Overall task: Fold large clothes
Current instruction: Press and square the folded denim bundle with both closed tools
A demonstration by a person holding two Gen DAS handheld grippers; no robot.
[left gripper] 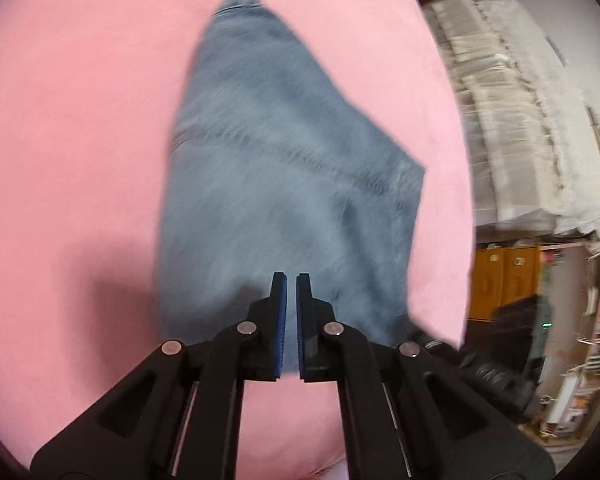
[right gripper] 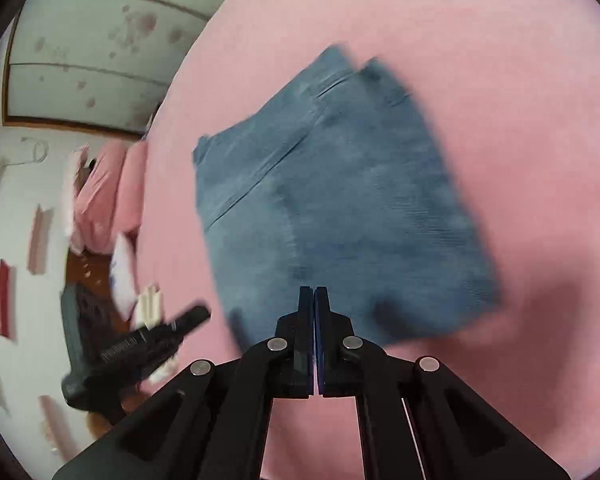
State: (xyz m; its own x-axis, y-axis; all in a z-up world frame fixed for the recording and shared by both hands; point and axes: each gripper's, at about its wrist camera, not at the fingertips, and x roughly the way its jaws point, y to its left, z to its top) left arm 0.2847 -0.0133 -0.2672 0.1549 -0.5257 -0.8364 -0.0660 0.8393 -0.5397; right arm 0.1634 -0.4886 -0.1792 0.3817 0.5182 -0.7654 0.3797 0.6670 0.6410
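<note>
A pair of blue jeans (left gripper: pixel 284 168) lies folded into a compact shape on the pink bed sheet (left gripper: pixel 68 128). My left gripper (left gripper: pixel 291 280) hovers above the near edge of the jeans, its jaws nearly closed and empty. In the right wrist view the folded jeans (right gripper: pixel 340 200) lie flat ahead. My right gripper (right gripper: pixel 313 292) is shut and empty above their near edge. The left gripper's body (right gripper: pixel 140 352) shows at the left of the right wrist view. Both views are motion-blurred.
The pink sheet (right gripper: pixel 500 80) spreads around the jeans. White plastic-wrapped stacks (left gripper: pixel 520 120) and shelves (left gripper: pixel 580 320) stand beyond the bed's right edge. Pink pillows (right gripper: pixel 108 192) and a wall lie to the left in the right wrist view.
</note>
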